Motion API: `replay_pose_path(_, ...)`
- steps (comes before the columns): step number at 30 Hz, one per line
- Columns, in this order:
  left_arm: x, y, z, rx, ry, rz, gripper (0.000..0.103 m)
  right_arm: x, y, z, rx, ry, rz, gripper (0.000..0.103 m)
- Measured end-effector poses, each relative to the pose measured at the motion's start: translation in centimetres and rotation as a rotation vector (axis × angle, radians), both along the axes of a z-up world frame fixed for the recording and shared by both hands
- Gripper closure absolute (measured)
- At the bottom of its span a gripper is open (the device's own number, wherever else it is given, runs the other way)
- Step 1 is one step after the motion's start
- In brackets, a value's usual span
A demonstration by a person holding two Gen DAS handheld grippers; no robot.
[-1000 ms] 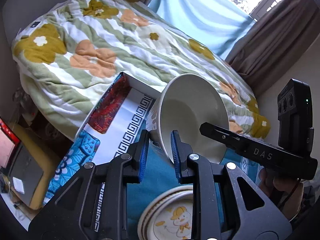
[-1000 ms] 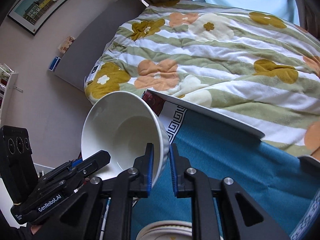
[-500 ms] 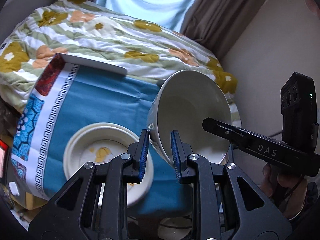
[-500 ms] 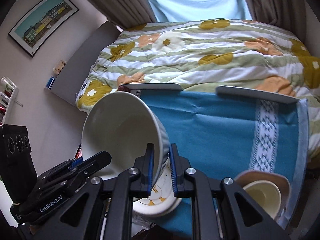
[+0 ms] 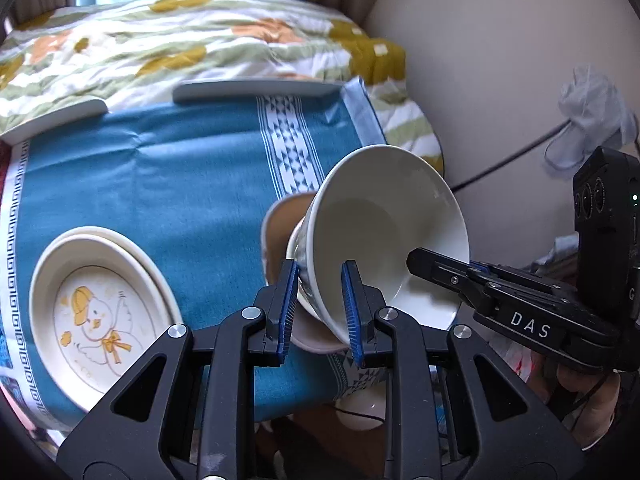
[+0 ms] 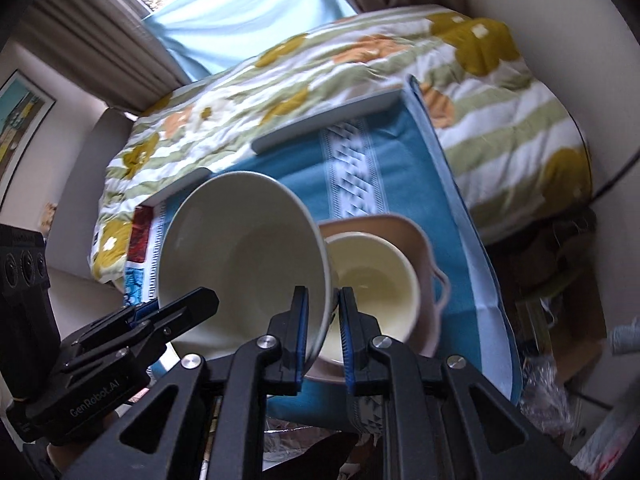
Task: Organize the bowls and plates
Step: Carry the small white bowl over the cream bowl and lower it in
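In the left wrist view, a stack of cream plates (image 5: pixel 100 304) with a duck drawing on the top one lies at about 8 o'clock on the blue cloth (image 5: pixel 160 184) that covers the table (image 5: pixel 256 90), whose pale far edge shows past the cloth at 12 o'clock, against the flowered quilt (image 5: pixel 192 40) of the bed. Moving toward the centre, the left claw (image 5: pixel 318 312) is clamped on the near rim of a white bowl (image 5: pixel 384 236), one blue pad outside the wall and the other inside. The bowl is held tilted, its mouth turned toward 2 o'clock, and it sits above a tan dish (image 5: pixel 278 232) whose edge peeks out at the bowl's 9 o'clock side. At 4 o'clock the right claw (image 5: pixel 416 260) reaches in from the side and grips the bowl's opposite rim. In the right wrist view the left claw (image 6: pixel 204 298) enters at 8 o'clock onto the white bowl's (image 6: pixel 240 256) rim, the bowl filling the centre-left with its mouth facing the camera. The right claw (image 6: pixel 322 332) is closed on the rim at the bowl's 4 o'clock edge. Just to the right, a smaller cream bowl (image 6: pixel 376 280) rests inside the tan dish (image 6: pixel 416 240), which has a small handle at its 4 o'clock side and stands on the blue cloth (image 6: pixel 400 168) near the table's right edge.
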State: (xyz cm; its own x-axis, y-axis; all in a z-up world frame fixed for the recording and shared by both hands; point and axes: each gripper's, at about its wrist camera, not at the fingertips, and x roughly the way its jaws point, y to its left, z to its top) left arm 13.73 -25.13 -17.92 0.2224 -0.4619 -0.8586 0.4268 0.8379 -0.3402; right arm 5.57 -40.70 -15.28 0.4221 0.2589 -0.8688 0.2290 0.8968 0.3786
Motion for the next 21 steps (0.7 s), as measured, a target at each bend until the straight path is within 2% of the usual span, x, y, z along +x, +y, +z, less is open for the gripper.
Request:
replay_pose_path(5, 0.4, -2.4, -3.3, 0.081, 0.046, -0.059, 0.083, -0.6, -1.2, -2.9, 0.022, 0.058, -0.064, 0.089)
replay_pose_path(11, 0.4, -4.1, -5.0, 0.154, 0.058, -0.106, 0.083, -0.6, -1.8, -4.3, -0.019, 0.080, -0.062, 0.089)
replay_pose_path(21, 0.2, -6.7, -5.9, 0.303, -0.023, -0.151, 0.083, -0.2, -2.0, -5.1, -0.066, 0.079, -0.039, 0.089)
